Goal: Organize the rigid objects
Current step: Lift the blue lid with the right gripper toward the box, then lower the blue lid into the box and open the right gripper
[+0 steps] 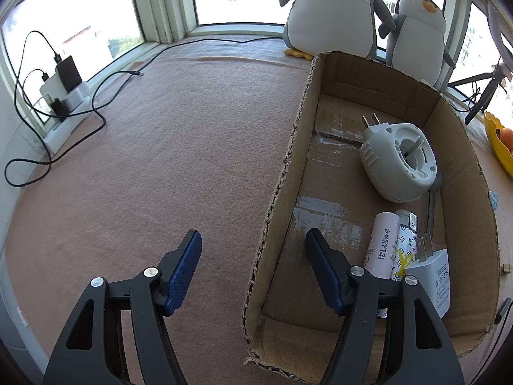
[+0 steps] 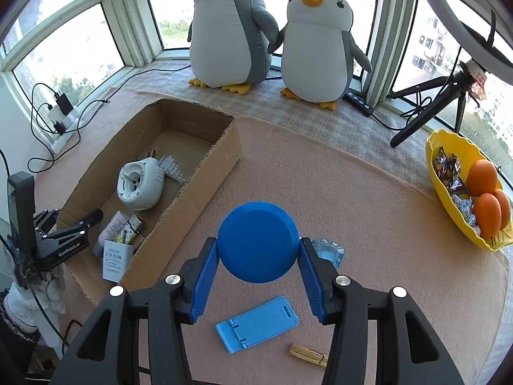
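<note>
My right gripper (image 2: 258,250) is shut on a round blue disc (image 2: 258,240) and holds it above the pink mat, right of the cardboard box (image 2: 205,173). The box (image 1: 288,173) holds a white round plug-in device (image 1: 397,160), a pink tube (image 1: 381,243), a patterned lighter (image 1: 404,243) and a white charger (image 1: 433,276). My left gripper (image 1: 253,243) is open and empty, straddling the box's left wall near its front end. A blue phone stand (image 2: 256,324), a wooden clip (image 2: 307,354) and a clear wrapped item (image 2: 330,250) lie on the mat under my right gripper.
Two plush penguins (image 2: 231,29) stand at the window. A yellow bowl (image 2: 449,199) with oranges and sweets is at the right. A tripod (image 2: 429,109) stands behind it. A power strip with chargers and cables (image 1: 64,96) lies at the left edge.
</note>
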Motion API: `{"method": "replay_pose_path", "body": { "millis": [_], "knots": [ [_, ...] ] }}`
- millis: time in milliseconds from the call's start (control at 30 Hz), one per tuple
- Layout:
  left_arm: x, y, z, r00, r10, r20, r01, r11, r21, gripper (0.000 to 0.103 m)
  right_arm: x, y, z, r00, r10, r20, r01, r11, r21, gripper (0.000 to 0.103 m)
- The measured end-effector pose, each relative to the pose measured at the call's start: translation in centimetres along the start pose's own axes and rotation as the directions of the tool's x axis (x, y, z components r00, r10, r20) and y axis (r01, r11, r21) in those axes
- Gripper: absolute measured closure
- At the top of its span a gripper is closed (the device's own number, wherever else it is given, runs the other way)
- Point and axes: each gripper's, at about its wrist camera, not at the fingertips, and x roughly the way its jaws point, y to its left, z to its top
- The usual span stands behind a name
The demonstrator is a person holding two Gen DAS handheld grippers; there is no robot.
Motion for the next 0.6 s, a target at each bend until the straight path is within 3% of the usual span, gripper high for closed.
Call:
{"method": "replay_pose_path", "body": {
  "millis": [267,600],
  "knots": [
    [0.0,0.0,0.0,1.0,-0.001,0.0,0.001,1.0,-0.001,0.035,1.1,5.6,0.8,0.997,0.075,-0.002,-0.075,0.994,-0.074,0.057],
    [0.0,0.0,-0.1,1.0,0.003,-0.001,-0.003,1.0,0.002,0.034,3.5,11.0,0.7,0.998,0.057,-0.035,-0.062,0.979,-0.192,0.057]
  ]
}}
